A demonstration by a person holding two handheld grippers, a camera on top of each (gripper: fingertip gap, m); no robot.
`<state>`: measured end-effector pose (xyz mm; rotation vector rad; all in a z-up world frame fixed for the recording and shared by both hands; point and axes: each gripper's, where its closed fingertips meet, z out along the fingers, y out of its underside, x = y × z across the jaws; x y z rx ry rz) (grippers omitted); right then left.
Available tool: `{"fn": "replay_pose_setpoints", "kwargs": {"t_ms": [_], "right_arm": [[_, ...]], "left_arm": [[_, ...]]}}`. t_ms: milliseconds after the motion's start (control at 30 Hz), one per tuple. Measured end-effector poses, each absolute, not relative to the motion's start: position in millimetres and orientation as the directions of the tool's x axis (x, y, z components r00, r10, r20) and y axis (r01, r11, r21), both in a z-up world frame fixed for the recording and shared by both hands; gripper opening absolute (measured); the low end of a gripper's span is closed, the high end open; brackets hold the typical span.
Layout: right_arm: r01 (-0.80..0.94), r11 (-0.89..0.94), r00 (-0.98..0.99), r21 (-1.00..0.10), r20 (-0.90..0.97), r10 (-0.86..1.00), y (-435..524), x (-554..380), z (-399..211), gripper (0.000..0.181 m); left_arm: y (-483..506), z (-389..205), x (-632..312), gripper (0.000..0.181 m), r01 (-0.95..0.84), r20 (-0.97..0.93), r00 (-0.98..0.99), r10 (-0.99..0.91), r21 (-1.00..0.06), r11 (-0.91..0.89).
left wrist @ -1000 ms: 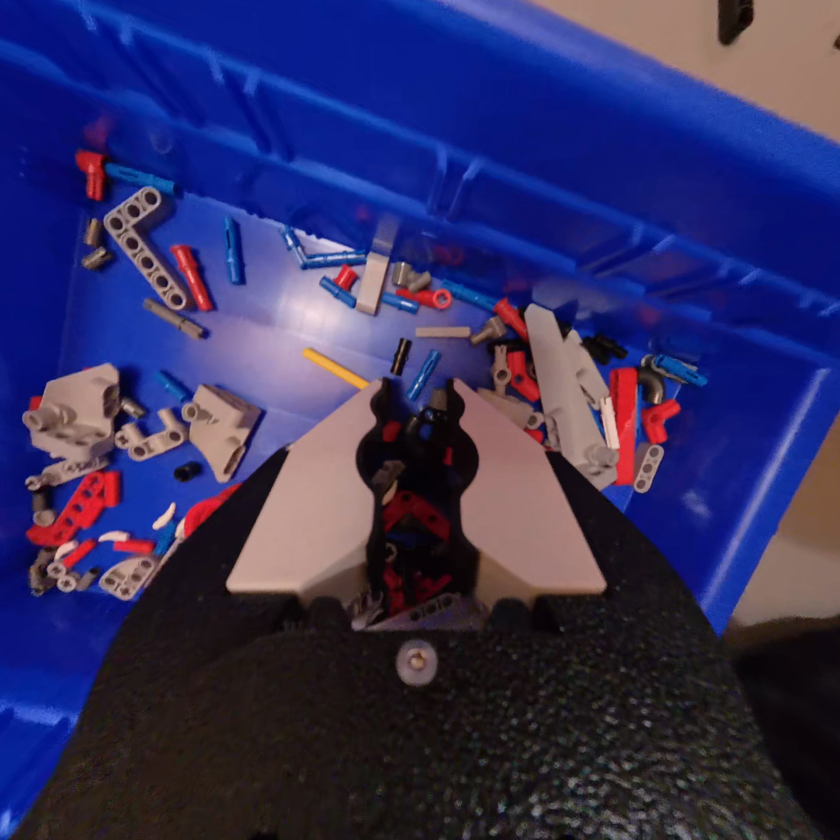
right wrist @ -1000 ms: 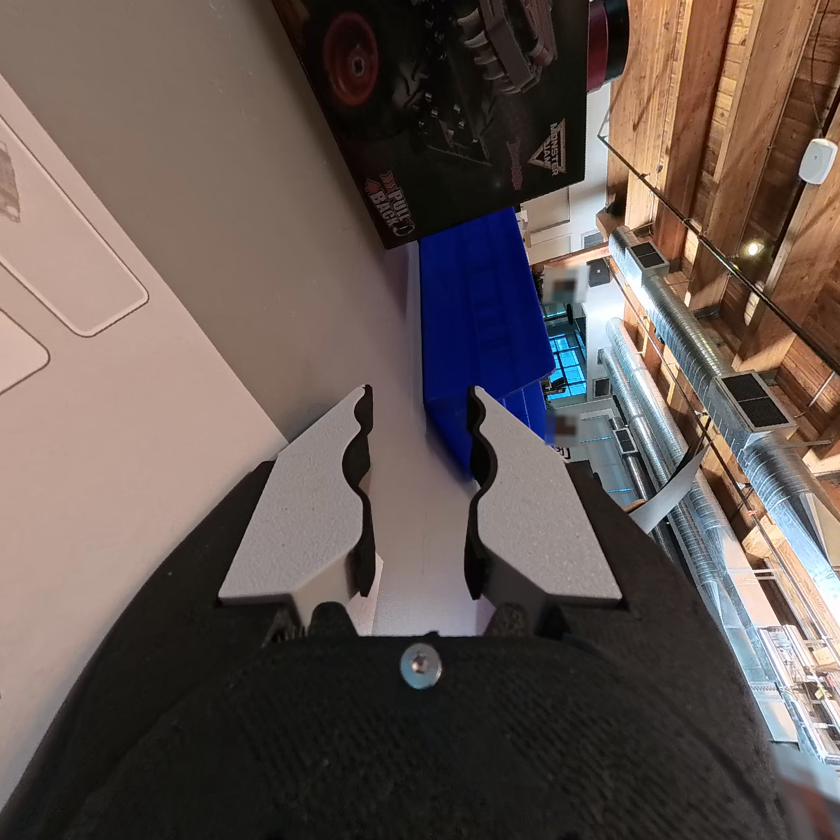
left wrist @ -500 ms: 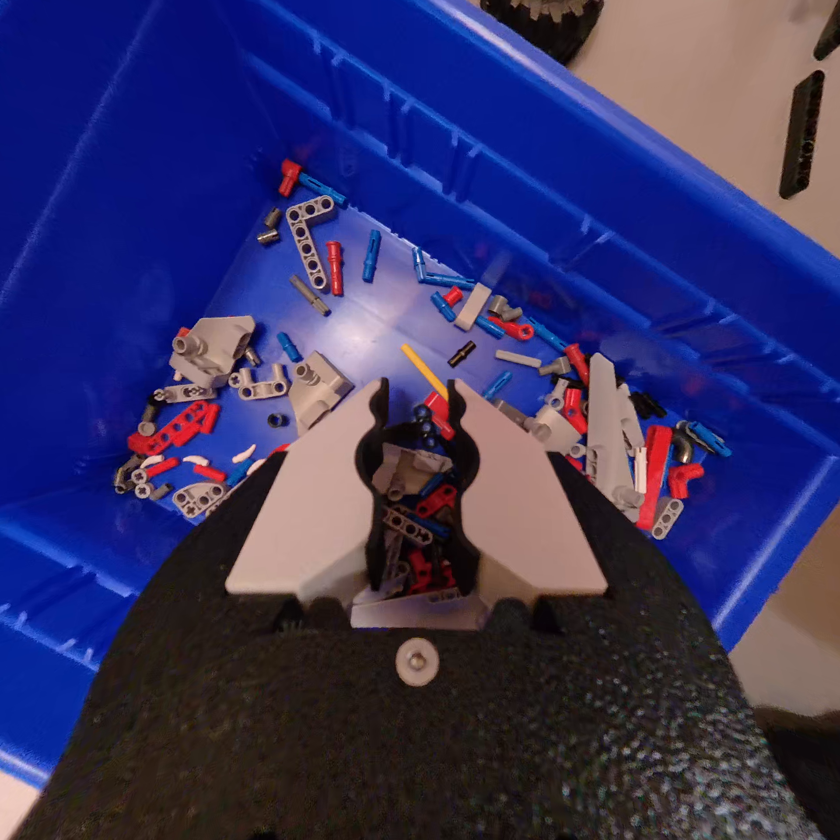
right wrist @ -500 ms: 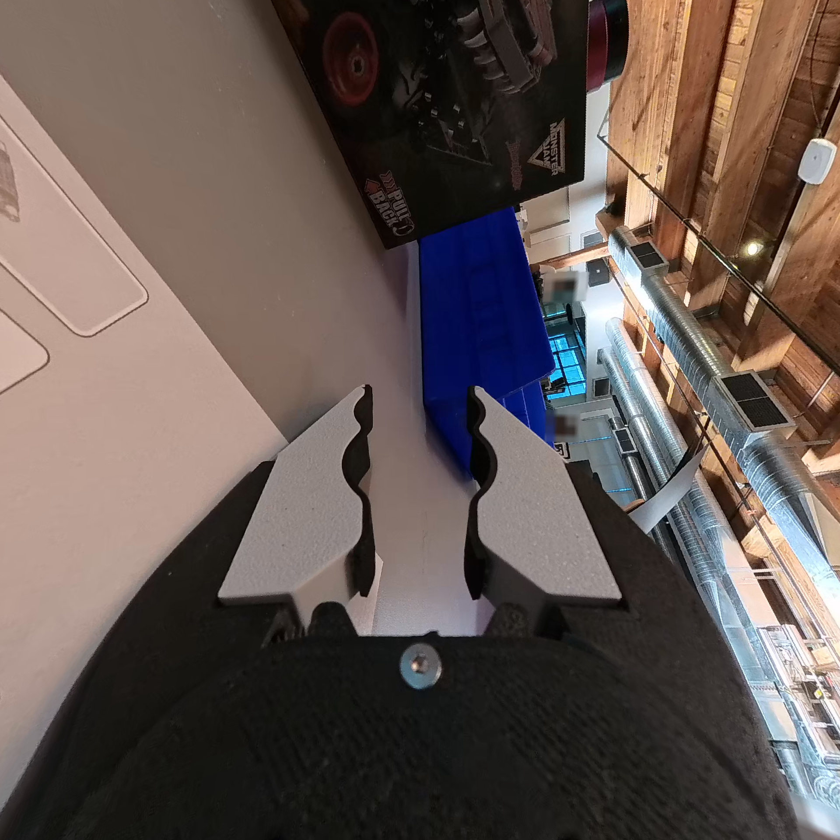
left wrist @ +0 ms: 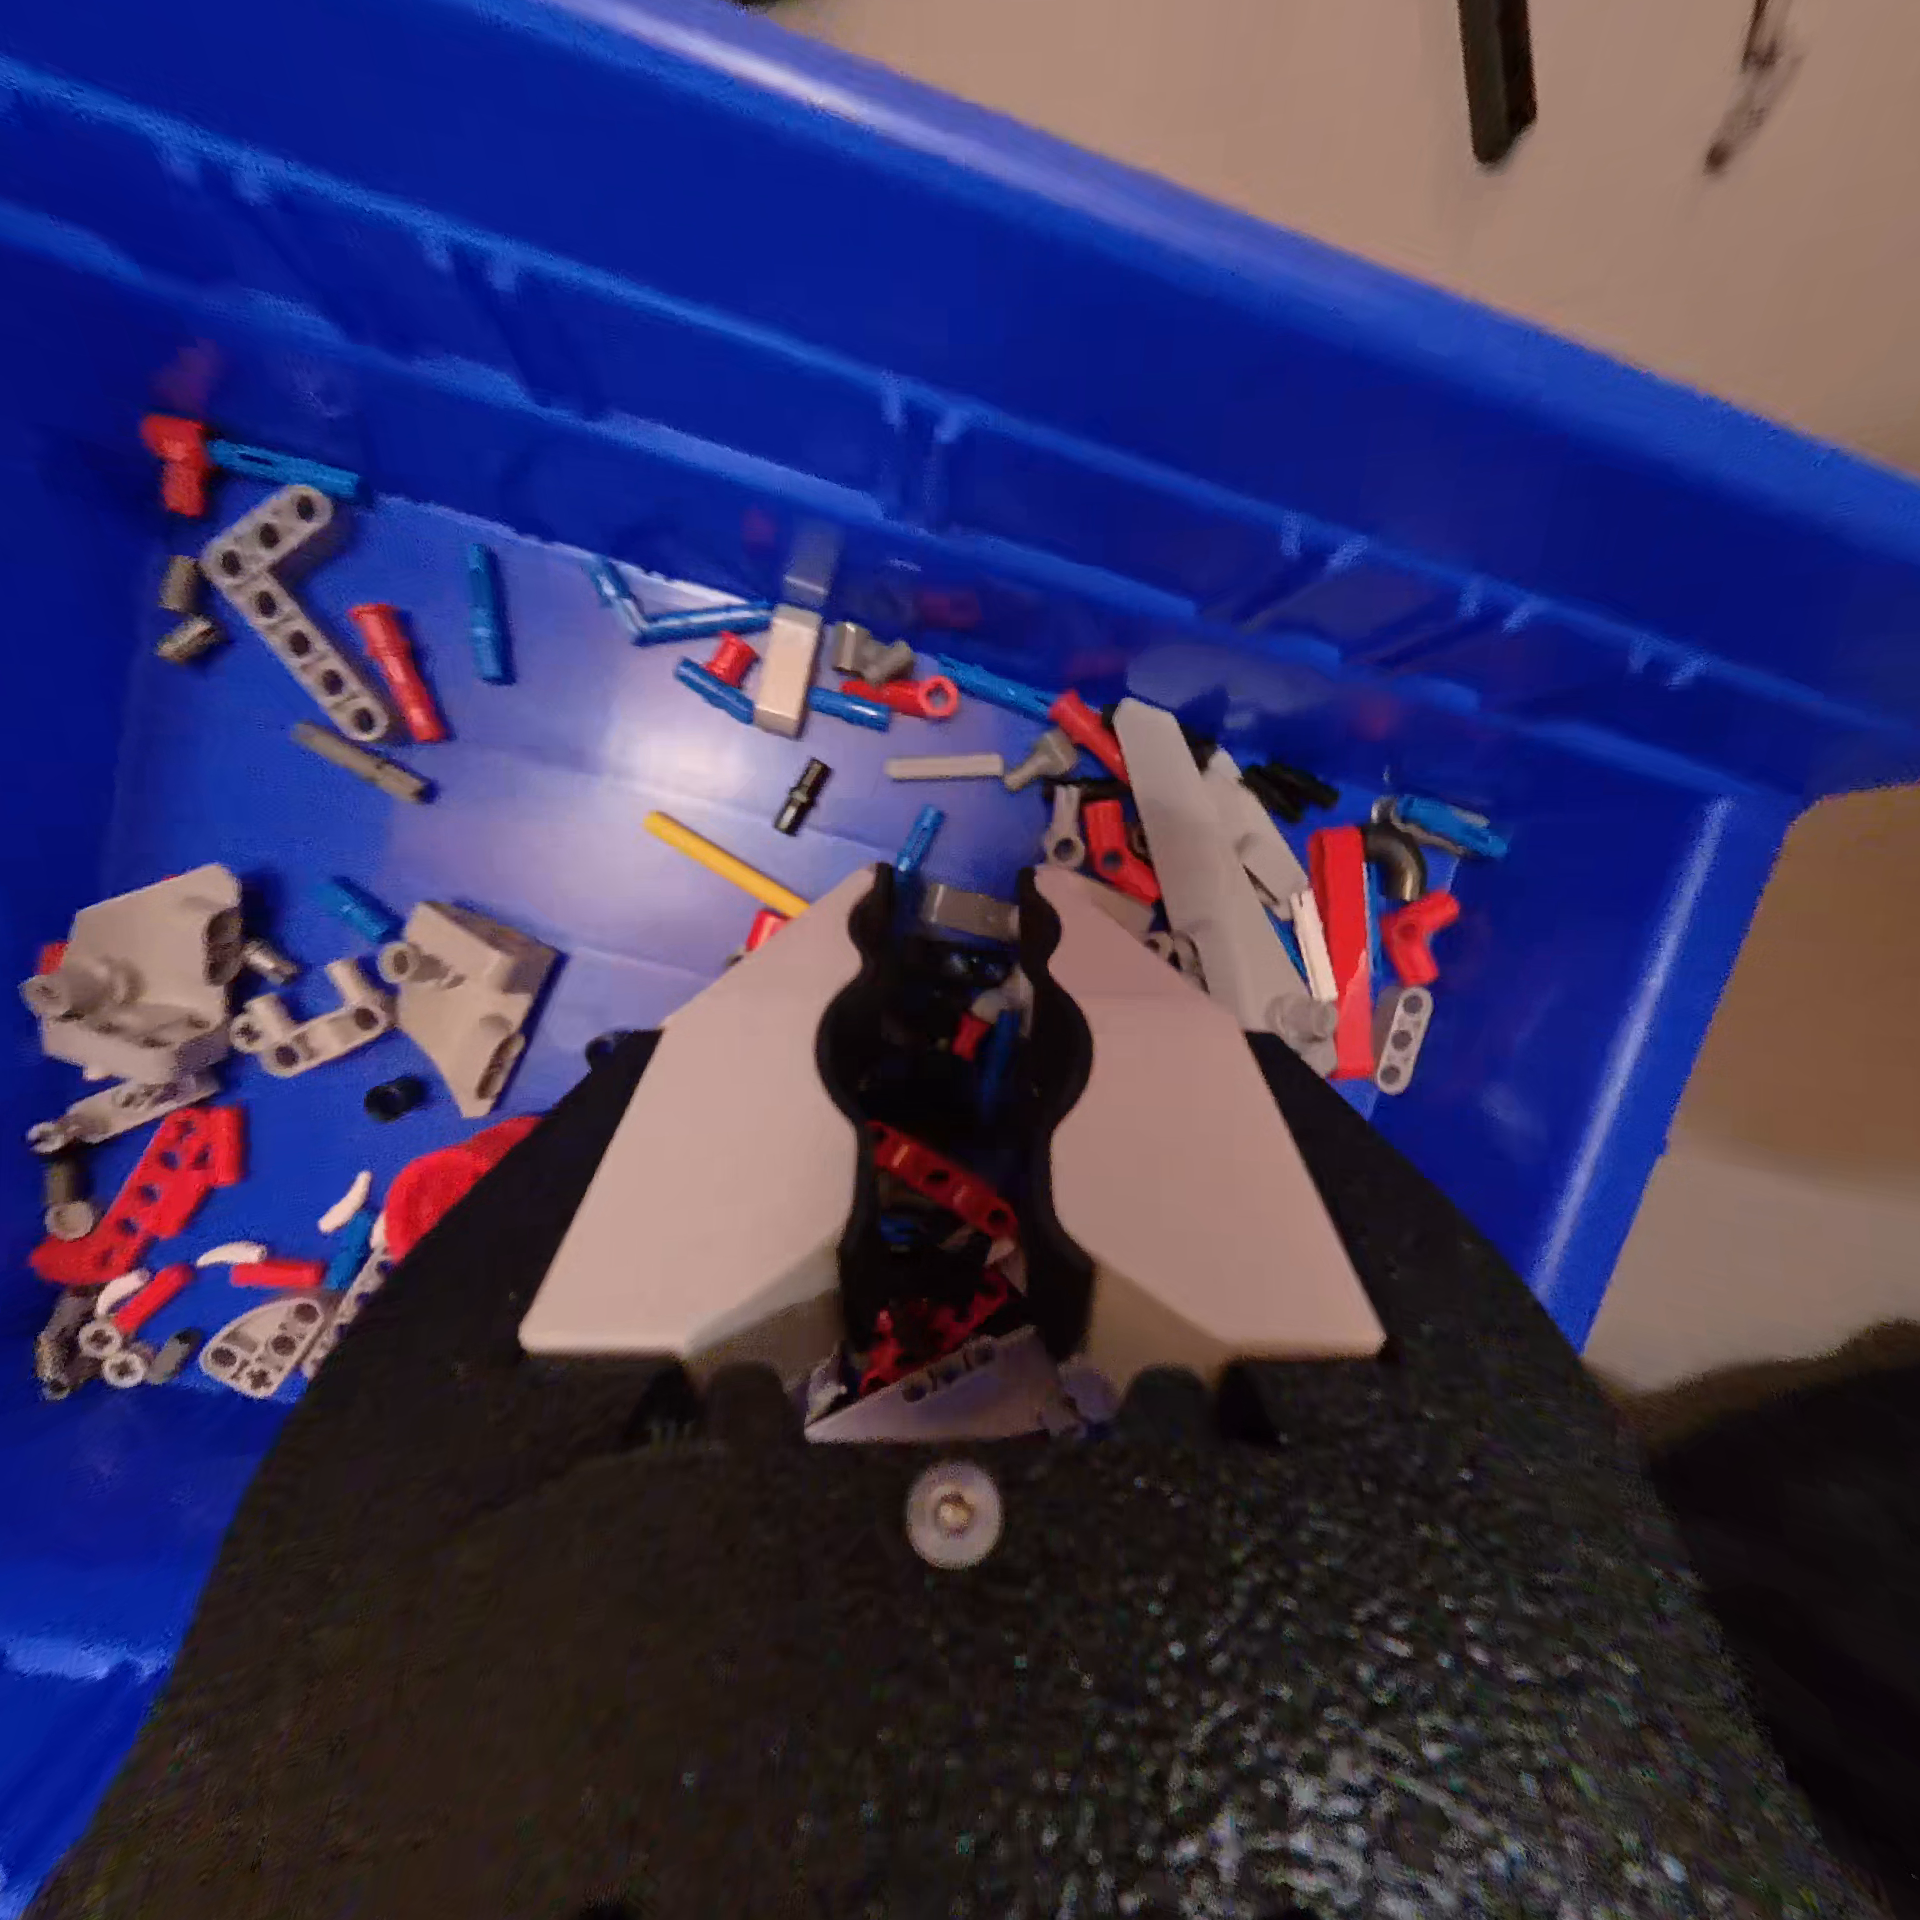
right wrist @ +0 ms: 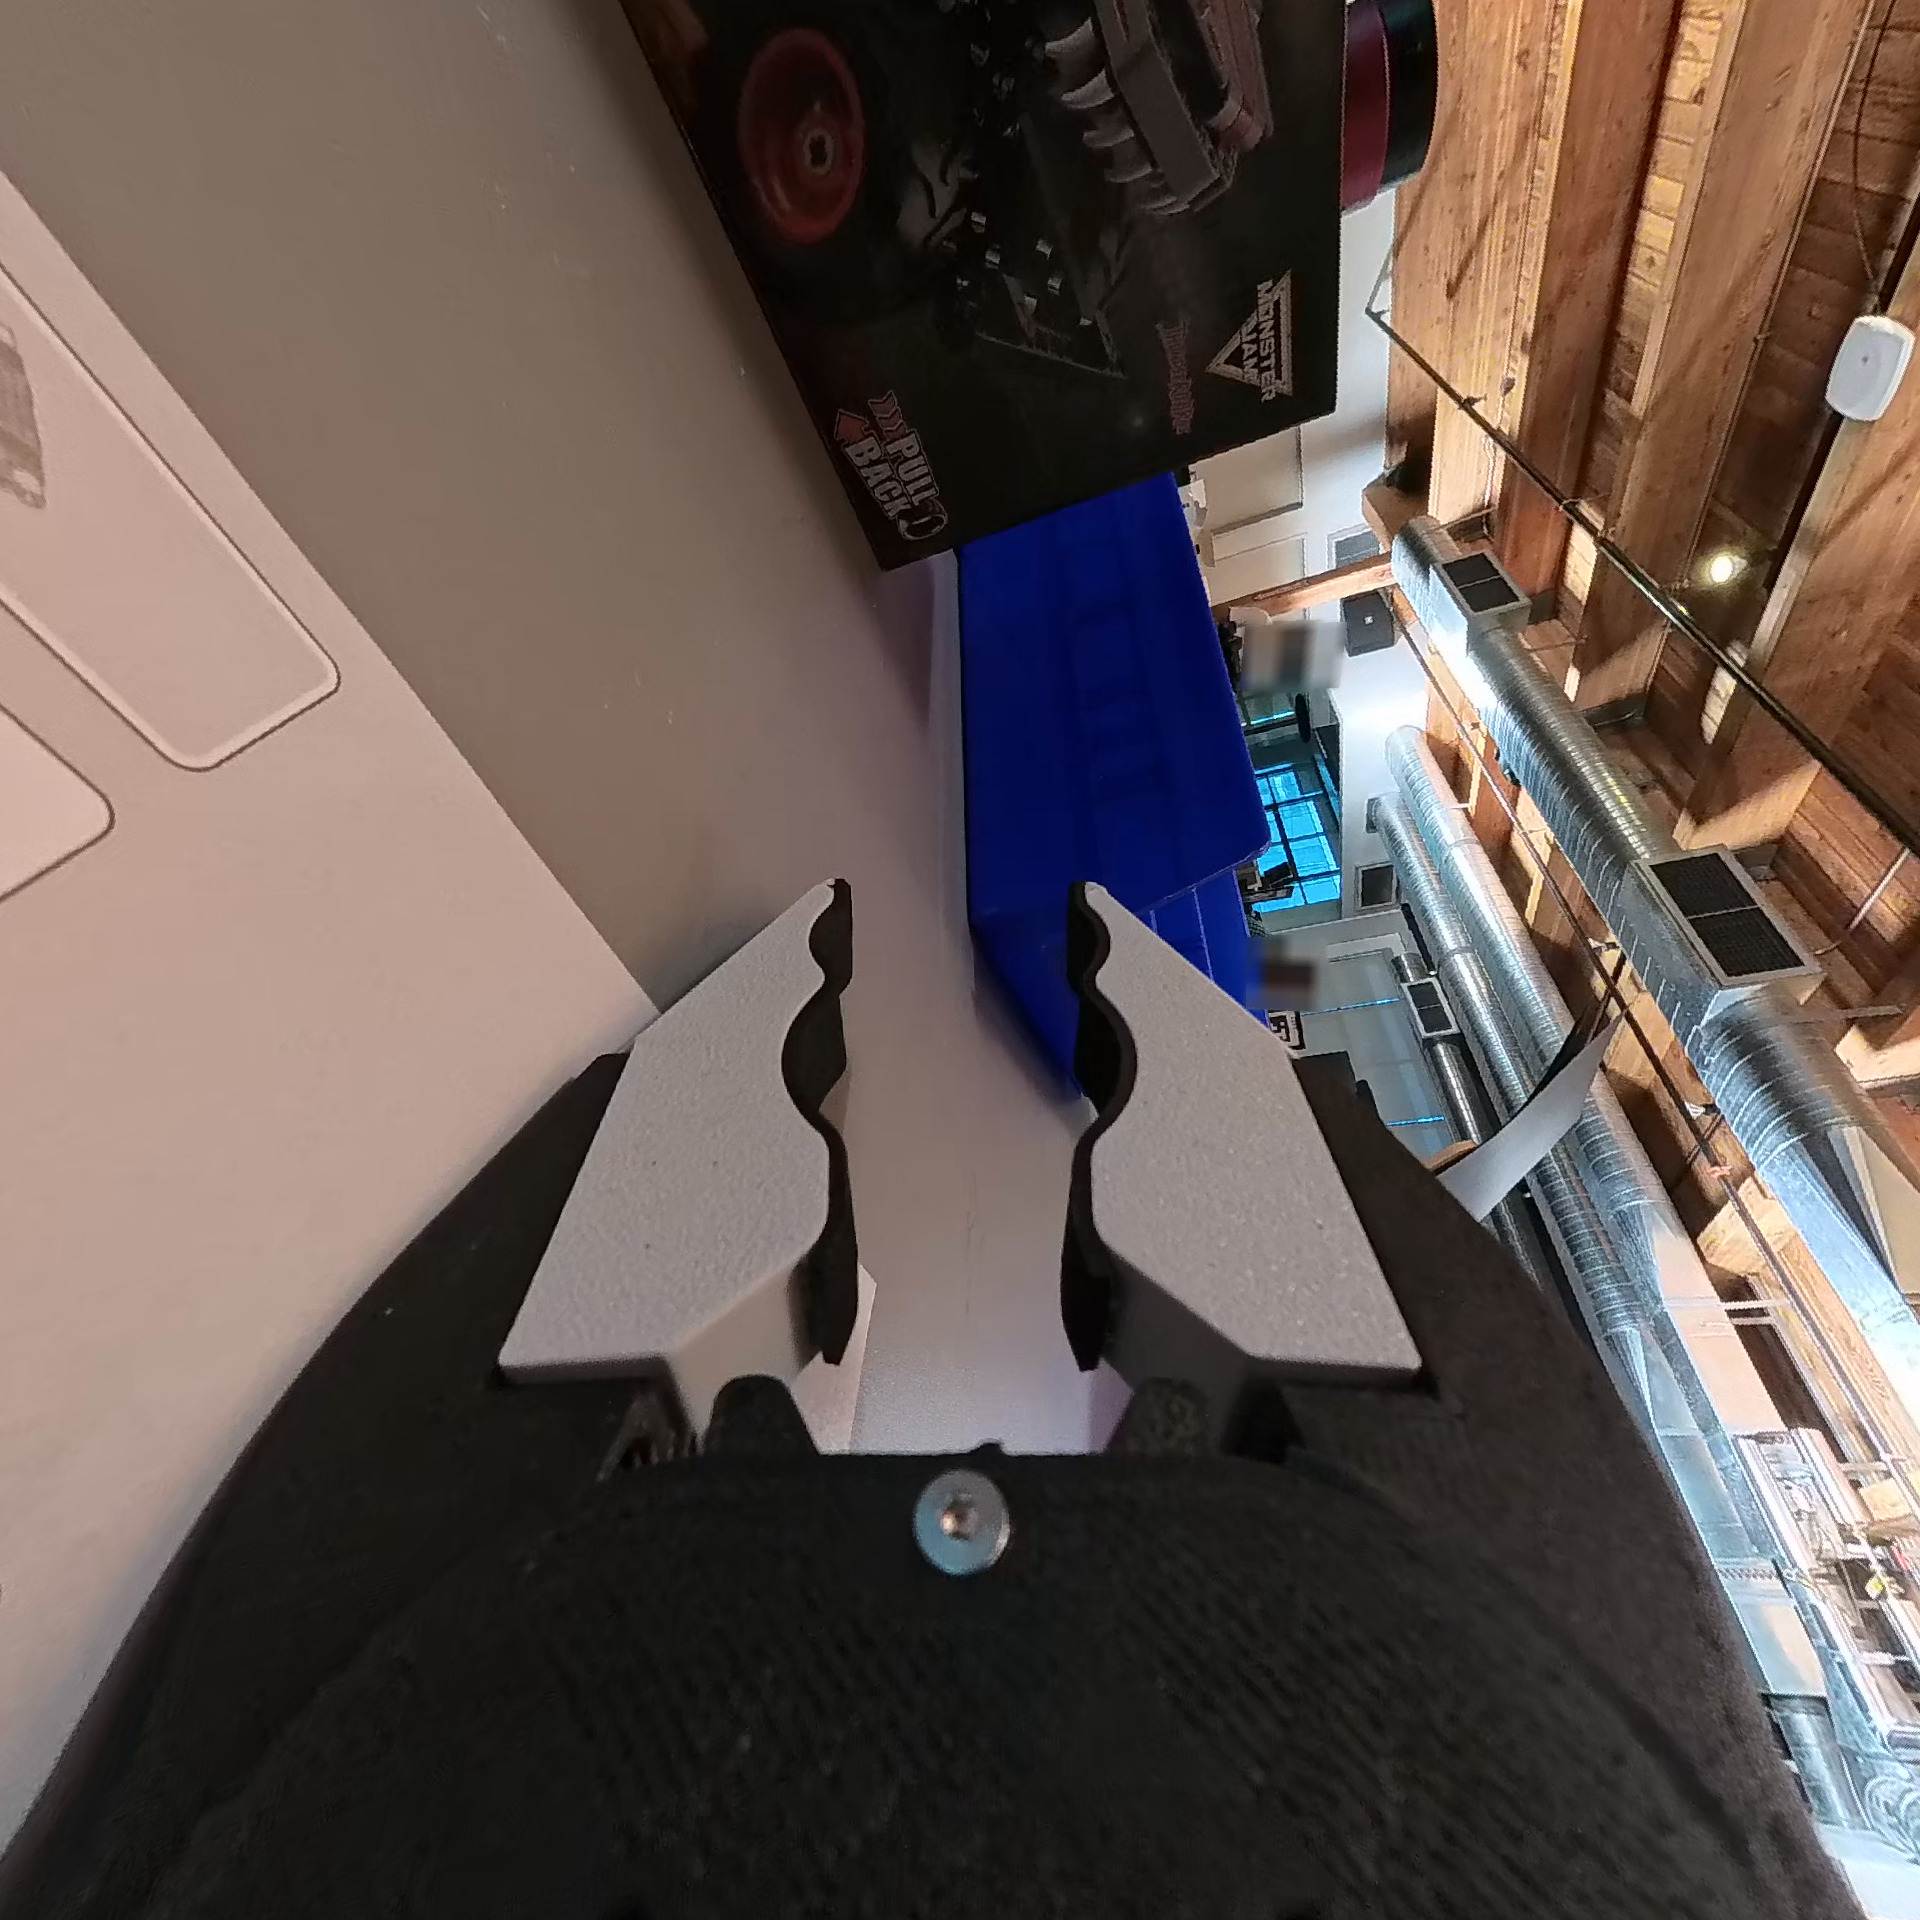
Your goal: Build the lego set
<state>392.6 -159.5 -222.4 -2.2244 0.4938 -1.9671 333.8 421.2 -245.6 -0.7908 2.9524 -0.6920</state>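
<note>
My left gripper (left wrist: 956, 904) reaches down into a blue bin (left wrist: 1039, 343) that holds several loose lego pieces in grey, red, blue and black. Its jaws stand apart, and a small grey piece (left wrist: 966, 914) lies between the fingertips; I cannot tell whether they touch it. A yellow axle (left wrist: 717, 857) lies just left of the tips and long grey panels (left wrist: 1195, 862) just right. My right gripper (right wrist: 961, 914) is open and empty, low over the pale table (right wrist: 468, 520), facing the blue bin (right wrist: 1091, 748) and the dark lego box (right wrist: 1039, 229).
A grey L-shaped beam (left wrist: 291, 613) and red pins lie at the bin's far left, and grey connector blocks (left wrist: 145, 966) at the left. Black parts (left wrist: 1496, 73) lie on the table beyond the bin. An instruction sheet (right wrist: 125, 623) lies to the left of the right gripper. Tip to tip, the grippers are about 60 cm apart.
The left gripper rose above the bin half a second ago and has dropped back down among the pieces, so that a grey piece now sits between its tips. The right gripper has not moved.
</note>
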Motion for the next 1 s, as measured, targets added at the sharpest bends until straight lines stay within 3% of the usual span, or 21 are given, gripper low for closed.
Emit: {"fn": "replay_pose_setpoints", "kwargs": {"t_ms": [367, 733, 867, 1000], "right_arm": [[-0.155, -0.938, 0.095, -0.309, 0.941, -0.326, -160, 393, -222, 0.039], [-0.155, -0.938, 0.097, -0.31, 0.94, -0.327, -159, 393, -222, 0.039], [-0.155, -0.938, 0.097, -0.31, 0.94, -0.327, -159, 393, -222, 0.039], [-0.155, -0.938, 0.098, -0.311, 0.94, -0.328, -159, 393, -222, 0.039]], "left_arm": [[443, -249, 316, 0.021, -0.52, 0.108, -0.852, -0.512, -0.293, 0.802], [438, -231, 343, 0.021, -0.569, 0.04, -0.796, -0.604, -0.39, 0.724], [425, -236, 345, 0.021, -0.546, 0.064, -0.817, -0.572, -0.403, 0.735], [415, -242, 338, 0.021, -0.41, 0.016, -0.897, -0.441, -0.401, 0.819]]}}
